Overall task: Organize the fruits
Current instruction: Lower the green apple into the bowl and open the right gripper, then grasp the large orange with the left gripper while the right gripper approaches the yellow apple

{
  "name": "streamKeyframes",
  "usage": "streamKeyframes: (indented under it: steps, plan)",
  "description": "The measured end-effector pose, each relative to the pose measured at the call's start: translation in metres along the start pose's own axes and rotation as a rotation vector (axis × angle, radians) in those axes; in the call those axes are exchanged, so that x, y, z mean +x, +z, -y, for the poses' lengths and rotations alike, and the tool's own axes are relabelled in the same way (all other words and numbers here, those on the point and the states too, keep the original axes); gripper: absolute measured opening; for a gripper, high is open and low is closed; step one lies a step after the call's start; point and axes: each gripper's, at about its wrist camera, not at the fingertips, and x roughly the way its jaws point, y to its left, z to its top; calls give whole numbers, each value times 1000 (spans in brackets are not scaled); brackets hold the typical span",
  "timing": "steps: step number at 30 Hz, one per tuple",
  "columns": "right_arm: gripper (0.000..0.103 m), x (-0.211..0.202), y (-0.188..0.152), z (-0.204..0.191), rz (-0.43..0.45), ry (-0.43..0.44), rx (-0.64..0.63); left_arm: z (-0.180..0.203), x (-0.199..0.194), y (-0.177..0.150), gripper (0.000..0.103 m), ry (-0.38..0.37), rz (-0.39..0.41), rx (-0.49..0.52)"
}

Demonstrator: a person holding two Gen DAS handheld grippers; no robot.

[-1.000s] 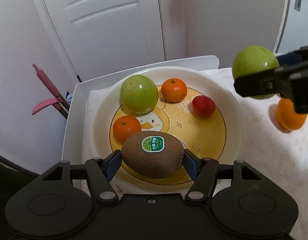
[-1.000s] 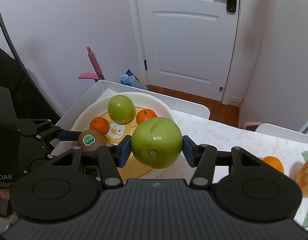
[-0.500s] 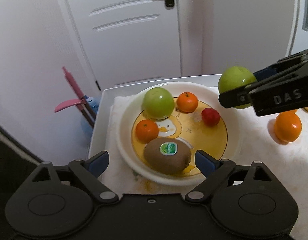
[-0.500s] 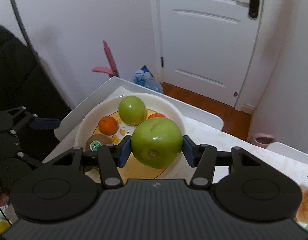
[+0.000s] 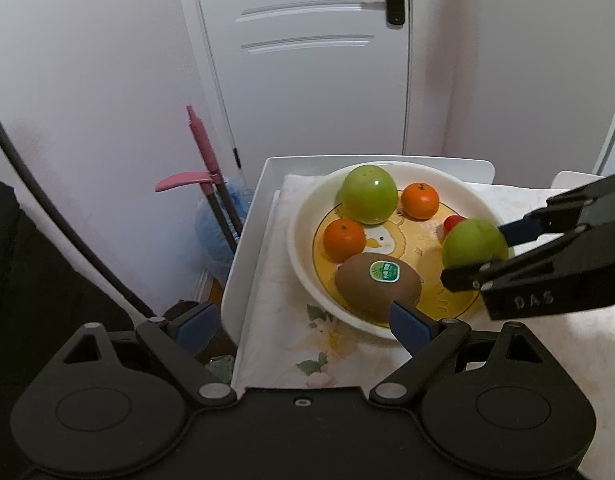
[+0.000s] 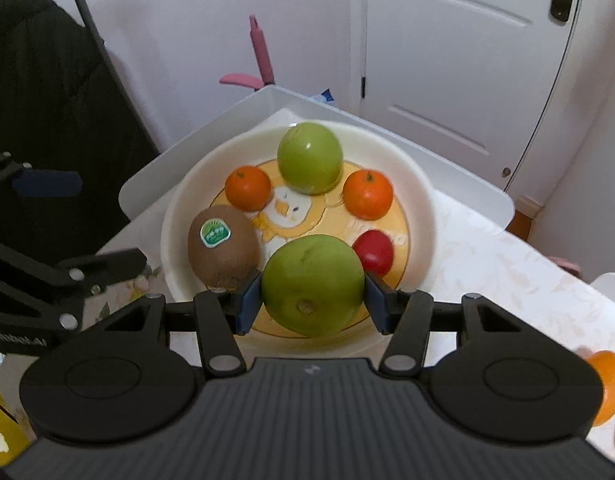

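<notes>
A white plate (image 5: 303,264) (image 6: 175,216) with a duck picture holds a green apple (image 5: 369,194) (image 6: 309,157), two mandarins (image 5: 344,239) (image 5: 420,200) (image 6: 248,188) (image 6: 368,194), a small red fruit (image 6: 373,251) and a kiwi (image 5: 377,285) (image 6: 222,245) with a green sticker. My left gripper (image 5: 303,326) is open and empty, drawn back near the plate's front-left rim. My right gripper (image 6: 312,300) is shut on a second green apple (image 6: 313,285) (image 5: 474,243) and holds it over the plate's near side.
The plate sits on a floral cloth (image 5: 275,320) in a white tray (image 5: 247,248) at the table's corner. A mandarin (image 6: 607,384) lies on the table at the right. A pink-handled broom (image 5: 203,160) and a white door (image 5: 315,60) stand behind.
My left gripper released the kiwi onto the plate, opened and pulled back to the left. My right gripper carried the green apple in over the plate and lower.
</notes>
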Motion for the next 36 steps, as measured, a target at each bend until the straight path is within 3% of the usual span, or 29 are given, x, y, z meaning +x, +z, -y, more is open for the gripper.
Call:
streamKeyframes:
  steps: [7,10,12,14,27,32,36]
  plan:
    - [70,5,-2,-7,3,25,-19,-8,-4,-5,95,10,-3,-35]
    - [82,-4,0,-10,30,5,-33,-9,-5,-6,95,9,-7,-43]
    - [96,-12,-1,-10,43,-27,-35,-10,-9,-6,95,11,-5,-45]
    - [99,-20,-2,-8,54,-39,-27,-12,-13,-6,95,9,1,-50]
    - [99,-70,-8,-7,114,-90,73,-11,-41,3,95,-17,48,-65]
    - [99,-98,-15,-10,148,-136,119,-6,-58,8,95,12,90,-13]
    - [99,-122,-22,-9,164,-183,169,-5,-66,12,95,-26,99,-29]
